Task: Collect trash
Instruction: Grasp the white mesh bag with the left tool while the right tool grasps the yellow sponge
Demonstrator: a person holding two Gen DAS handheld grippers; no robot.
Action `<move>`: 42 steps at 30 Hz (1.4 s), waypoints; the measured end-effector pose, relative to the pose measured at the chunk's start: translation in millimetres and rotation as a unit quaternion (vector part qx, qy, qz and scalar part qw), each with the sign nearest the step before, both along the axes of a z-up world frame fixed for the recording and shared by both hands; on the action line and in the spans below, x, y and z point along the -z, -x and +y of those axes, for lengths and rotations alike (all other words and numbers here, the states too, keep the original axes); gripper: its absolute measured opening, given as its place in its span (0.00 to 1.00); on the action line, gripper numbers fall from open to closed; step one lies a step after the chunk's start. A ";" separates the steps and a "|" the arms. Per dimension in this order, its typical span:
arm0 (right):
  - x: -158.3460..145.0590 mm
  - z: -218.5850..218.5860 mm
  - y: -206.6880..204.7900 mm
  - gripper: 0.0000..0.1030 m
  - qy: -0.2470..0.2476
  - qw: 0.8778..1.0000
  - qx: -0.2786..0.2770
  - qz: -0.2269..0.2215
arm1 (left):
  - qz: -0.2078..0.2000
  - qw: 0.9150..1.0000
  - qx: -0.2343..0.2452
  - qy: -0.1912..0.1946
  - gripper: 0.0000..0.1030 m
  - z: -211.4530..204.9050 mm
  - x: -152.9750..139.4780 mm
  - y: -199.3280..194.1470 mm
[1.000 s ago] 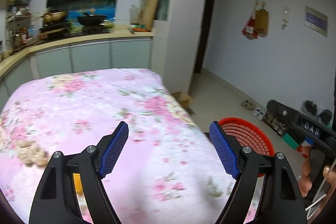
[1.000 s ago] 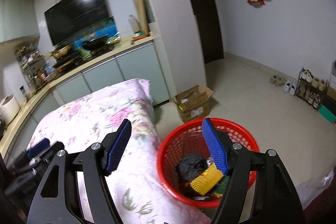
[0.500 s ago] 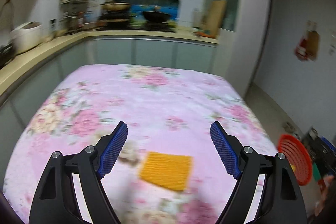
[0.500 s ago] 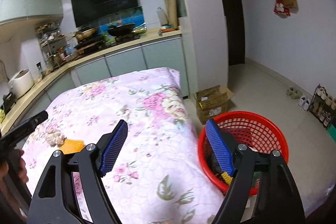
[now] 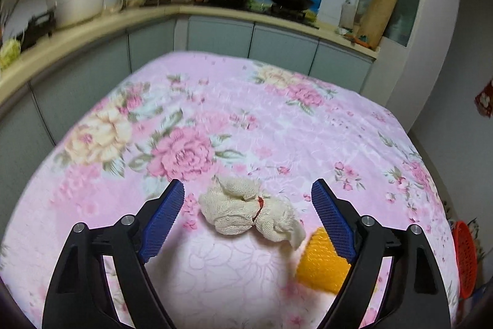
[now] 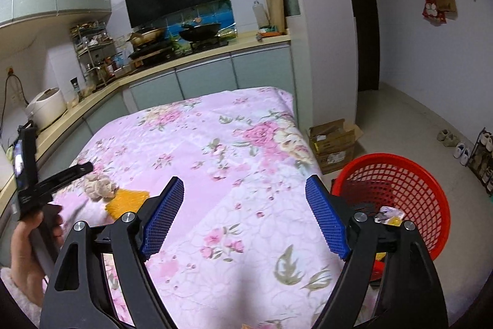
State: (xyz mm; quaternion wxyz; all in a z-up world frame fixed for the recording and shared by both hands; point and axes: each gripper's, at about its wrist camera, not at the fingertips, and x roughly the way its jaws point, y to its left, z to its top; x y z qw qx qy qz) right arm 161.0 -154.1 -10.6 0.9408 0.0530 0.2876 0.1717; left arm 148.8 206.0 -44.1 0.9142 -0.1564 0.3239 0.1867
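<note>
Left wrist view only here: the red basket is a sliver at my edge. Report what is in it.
Observer: The right wrist view shows the red basket on the floor beside the floral cover, with some trash already in it, yellow and pale pieces.
Operator: Give me the right gripper's state.
Observer: The right gripper hangs over the floral cover; its jaws have just been opening, with nothing between them.
Operator: Name anything near the basket.
Observer: A cardboard box stands on the floor beyond it.
</note>
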 end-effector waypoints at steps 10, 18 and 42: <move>7.6 26.2 0.7 0.79 0.007 0.999 -0.028 0.015 | 0.031 0.999 0.016 0.004 0.79 -6.9 28.2 -31.0; 10.9 38.1 -1.2 0.79 0.010 0.999 -0.039 0.023 | 0.045 0.999 0.020 0.021 0.61 -3.2 38.4 -36.6; 25.0 125.3 -14.6 0.79 0.075 0.988 -0.134 0.016 | -0.021 0.999 0.014 -0.030 0.38 1.9 -1.3 19.7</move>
